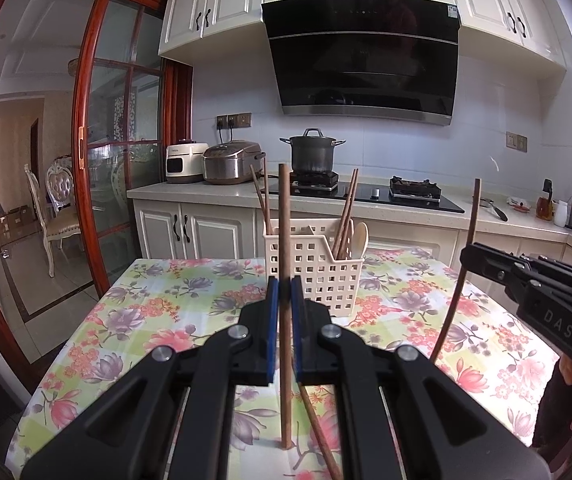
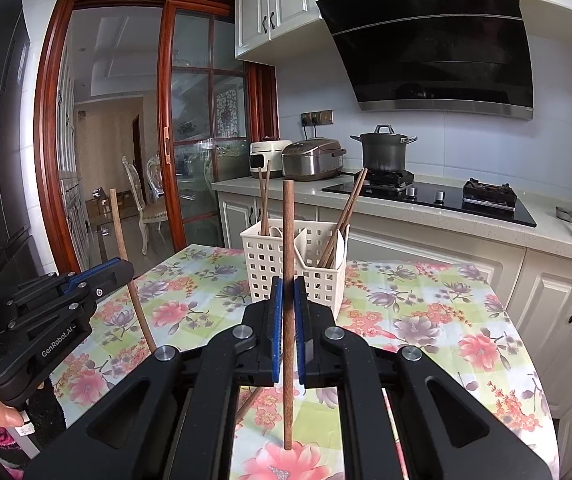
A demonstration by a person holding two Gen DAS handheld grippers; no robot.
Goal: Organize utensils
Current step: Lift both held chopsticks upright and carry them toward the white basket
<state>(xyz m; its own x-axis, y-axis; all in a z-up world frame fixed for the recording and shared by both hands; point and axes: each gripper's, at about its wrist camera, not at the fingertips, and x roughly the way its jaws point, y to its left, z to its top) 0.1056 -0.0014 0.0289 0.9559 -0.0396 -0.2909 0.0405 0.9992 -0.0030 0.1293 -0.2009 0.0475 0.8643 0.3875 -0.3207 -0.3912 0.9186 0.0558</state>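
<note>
My left gripper (image 1: 284, 292) is shut on a brown chopstick (image 1: 284, 240), held upright with its lower tip on the floral table. My right gripper (image 2: 288, 292) is shut on another brown chopstick (image 2: 288, 240), also upright with its tip on the cloth. Each gripper shows in the other's view: the right gripper (image 1: 470, 254) at the right, the left gripper (image 2: 119, 270) at the left. A cream slotted utensil basket (image 1: 314, 268) stands ahead on the table (image 1: 165, 308) and holds several chopsticks and a pale spoon (image 1: 360, 236). A loose chopstick (image 1: 318, 428) lies on the cloth under my left gripper.
The basket also shows in the right wrist view (image 2: 265, 264). Behind the table runs a counter with a rice cooker (image 1: 231, 160), a white appliance (image 1: 185, 162), a pot (image 1: 313, 152) on the stove, and a range hood above. A glass sliding door (image 1: 121, 140) stands at the left.
</note>
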